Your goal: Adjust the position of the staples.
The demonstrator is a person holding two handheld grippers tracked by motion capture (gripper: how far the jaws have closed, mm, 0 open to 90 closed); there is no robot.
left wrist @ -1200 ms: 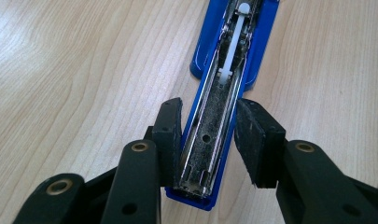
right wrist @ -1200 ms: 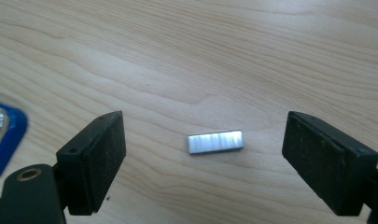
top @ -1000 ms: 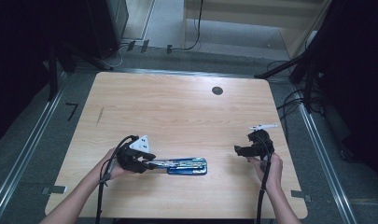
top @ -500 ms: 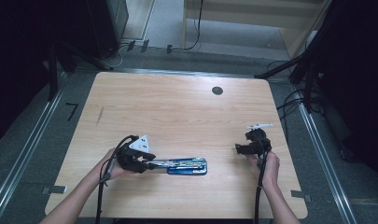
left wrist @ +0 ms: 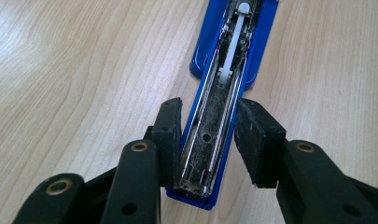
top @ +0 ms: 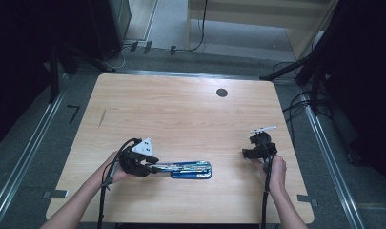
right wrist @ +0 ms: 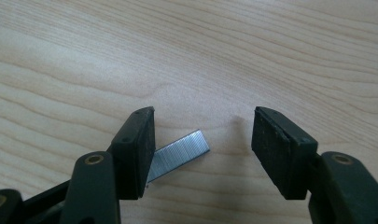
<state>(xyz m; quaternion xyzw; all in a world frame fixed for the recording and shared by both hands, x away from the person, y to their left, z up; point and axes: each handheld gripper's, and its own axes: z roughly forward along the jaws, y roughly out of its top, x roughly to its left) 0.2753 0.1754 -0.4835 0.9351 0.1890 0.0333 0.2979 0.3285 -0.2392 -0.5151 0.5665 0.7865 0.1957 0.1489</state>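
A blue stapler lies swung open on the wooden table, its metal staple channel facing up with a white pusher inside. My left gripper is shut on the channel's near end, one pad on each side. At the right front, my right gripper points down at the table. Its jaws have just been closing and still stand apart. A short silver strip of staples lies flat between them, one end against the left pad, well away from the right pad.
A small black round disc sits near the table's far right. Cables trail from both grippers over the near edge. Dark stands and cables crowd the floor around the table.
The right gripper has shifted slightly left and toward the person. The left gripper and the stapler have not moved.
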